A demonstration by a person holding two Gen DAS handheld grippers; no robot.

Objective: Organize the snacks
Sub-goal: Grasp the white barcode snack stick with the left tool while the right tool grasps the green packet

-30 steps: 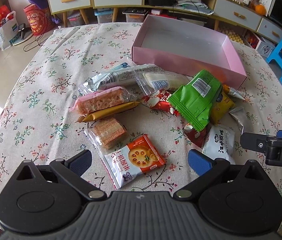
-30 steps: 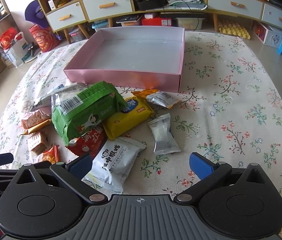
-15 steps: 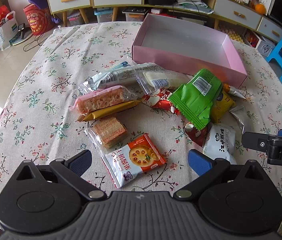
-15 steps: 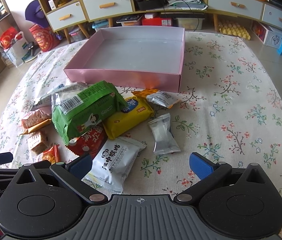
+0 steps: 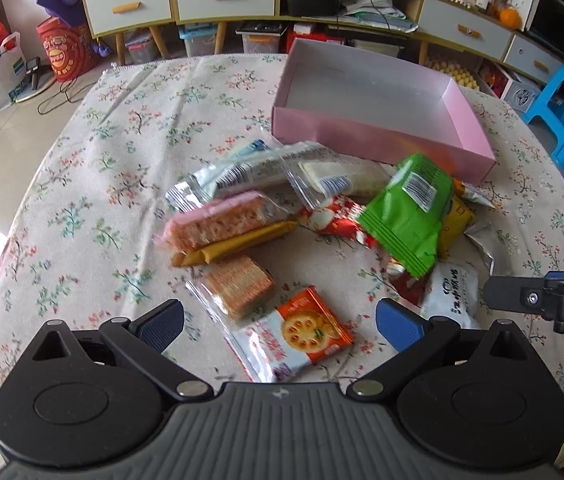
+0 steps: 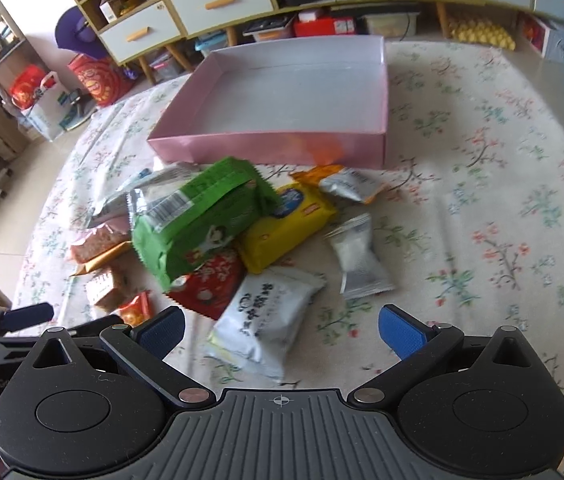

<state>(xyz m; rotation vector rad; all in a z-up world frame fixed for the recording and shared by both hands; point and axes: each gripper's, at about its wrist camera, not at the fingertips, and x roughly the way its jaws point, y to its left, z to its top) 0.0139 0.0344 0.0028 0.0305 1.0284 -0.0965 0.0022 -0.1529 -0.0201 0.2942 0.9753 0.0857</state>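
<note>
Both grippers gape empty: the left gripper (image 5: 278, 326) straddles the orange-and-white biscuit packet (image 5: 291, 334), lying diagonally (nearest this hand), well short of the pink cardboard box (image 5: 365, 138); the right gripper (image 6: 280, 330) hovers nearby.

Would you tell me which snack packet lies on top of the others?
The green packet: it rests tilted across the yellow and red packets.

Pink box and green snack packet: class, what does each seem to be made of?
Pink box: probably thin cardboard with a slightly glossy coating; its walls are flat and sharp-cornered, with a faint reflection. Green snack packet: likely glossy plastic film; crimped, zigzag-cut ends and creases.
</note>
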